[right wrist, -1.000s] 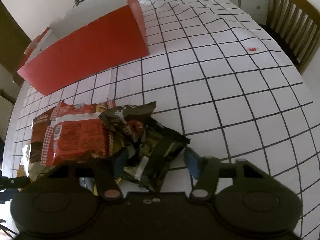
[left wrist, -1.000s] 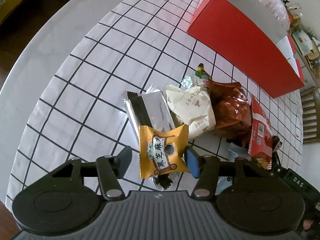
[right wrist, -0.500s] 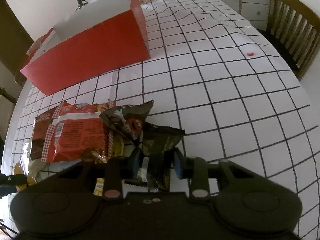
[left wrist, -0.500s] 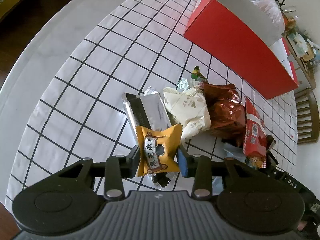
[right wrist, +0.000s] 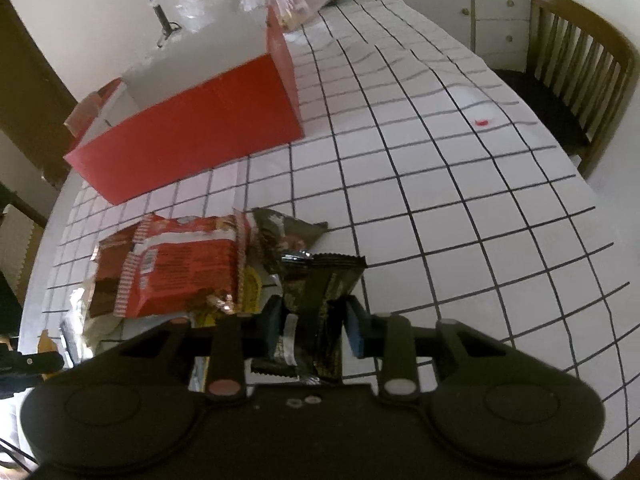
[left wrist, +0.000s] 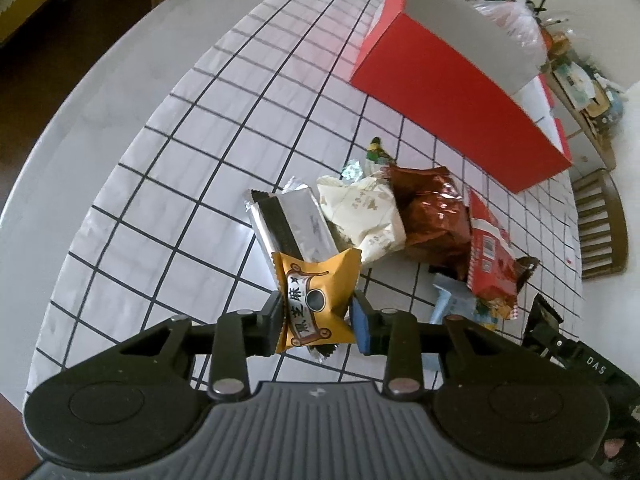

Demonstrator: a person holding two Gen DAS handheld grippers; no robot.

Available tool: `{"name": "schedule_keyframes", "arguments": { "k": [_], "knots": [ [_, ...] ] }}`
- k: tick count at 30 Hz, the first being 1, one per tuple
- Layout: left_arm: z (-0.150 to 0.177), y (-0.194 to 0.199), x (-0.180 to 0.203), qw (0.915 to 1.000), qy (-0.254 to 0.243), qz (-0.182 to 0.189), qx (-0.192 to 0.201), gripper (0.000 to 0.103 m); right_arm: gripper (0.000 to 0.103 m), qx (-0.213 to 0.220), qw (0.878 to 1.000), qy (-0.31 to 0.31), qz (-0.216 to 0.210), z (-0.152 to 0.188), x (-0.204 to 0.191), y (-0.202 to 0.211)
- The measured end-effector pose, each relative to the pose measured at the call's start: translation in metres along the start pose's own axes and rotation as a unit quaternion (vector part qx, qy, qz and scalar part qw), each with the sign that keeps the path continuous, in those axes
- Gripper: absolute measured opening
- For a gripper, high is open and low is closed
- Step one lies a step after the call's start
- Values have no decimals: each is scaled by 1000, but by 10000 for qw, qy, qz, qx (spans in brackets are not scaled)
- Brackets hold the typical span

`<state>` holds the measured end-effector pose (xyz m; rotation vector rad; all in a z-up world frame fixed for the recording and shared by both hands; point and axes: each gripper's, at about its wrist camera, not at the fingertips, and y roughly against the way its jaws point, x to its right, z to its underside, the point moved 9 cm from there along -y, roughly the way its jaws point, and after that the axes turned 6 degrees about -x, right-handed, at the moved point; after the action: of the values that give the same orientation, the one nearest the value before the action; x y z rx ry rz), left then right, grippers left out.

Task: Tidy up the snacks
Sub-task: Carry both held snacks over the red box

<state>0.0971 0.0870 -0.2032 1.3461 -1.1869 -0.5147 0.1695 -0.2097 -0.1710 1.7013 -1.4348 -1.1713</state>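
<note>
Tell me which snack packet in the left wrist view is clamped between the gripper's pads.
The yellow packet, printed with black characters, sits between the left gripper pads; the silver packet, cream packet and brown bag lie loose on the table.

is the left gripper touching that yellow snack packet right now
Touching. The left wrist view shows the left gripper with both closing jaws pressed against the sides of the yellow packet.

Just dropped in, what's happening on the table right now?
A person is sorting a snack pile with two handheld tongs. The left tongs are closing on a yellow snack packet, pads against its sides. The right tongs grip a dark wrapper packet. The remaining snacks lie heaped on the checked tablecloth, with the open red box behind them.
</note>
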Motion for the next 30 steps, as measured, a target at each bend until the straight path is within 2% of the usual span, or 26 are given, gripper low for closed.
{"name": "schedule_keyframes", "arguments": {
  "k": [17,21,30],
  "knots": [
    [-5,66,41,9937,-942,119,591,34,31,593,9961,613,-226,-18,-42,78],
    [-16,84,54,9900,-1152,178,794,34,31,765,9929,875,-249,-30,-54,97],
    [-50,112,88,9781,-1626,70,1297,34,31,1084,9854,1283,-264,-71,-70,117]
  ]
}}
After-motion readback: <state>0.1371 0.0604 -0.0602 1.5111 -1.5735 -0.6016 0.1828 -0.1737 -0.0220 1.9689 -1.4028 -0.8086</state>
